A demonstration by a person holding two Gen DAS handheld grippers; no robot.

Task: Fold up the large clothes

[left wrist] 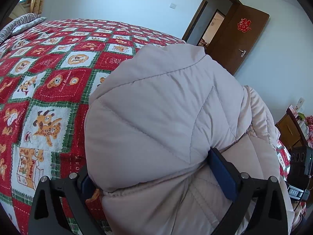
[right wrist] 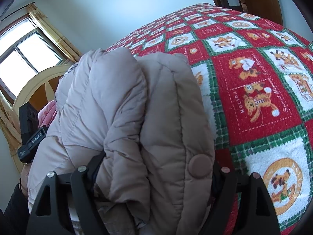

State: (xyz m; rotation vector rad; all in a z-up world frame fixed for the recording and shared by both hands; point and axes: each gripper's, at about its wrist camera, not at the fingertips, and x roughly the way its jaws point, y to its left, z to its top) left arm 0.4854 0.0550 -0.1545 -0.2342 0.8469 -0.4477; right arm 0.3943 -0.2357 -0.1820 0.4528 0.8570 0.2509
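A puffy pale beige down jacket [left wrist: 160, 105] lies bundled in thick folds on the bed. In the left wrist view the left gripper [left wrist: 152, 168] straddles the near end of the bundle, its blue pads [left wrist: 221, 172] pressed into the padding on both sides. In the right wrist view the right gripper [right wrist: 156, 164] holds the other end of the jacket [right wrist: 137, 107] wide between its jaws. The fabric bunches against its left finger [right wrist: 97, 162], and a round snap button [right wrist: 199, 165] sits near the right one. Each view shows the other gripper's body at its edge.
The bed carries a red, green and white blanket with bear pictures [left wrist: 49, 90], open to the left in that view and to the right in the other [right wrist: 264, 98]. A brown door [left wrist: 240, 39] stands ajar. A headboard [right wrist: 33, 90] and window [right wrist: 25, 52] are behind.
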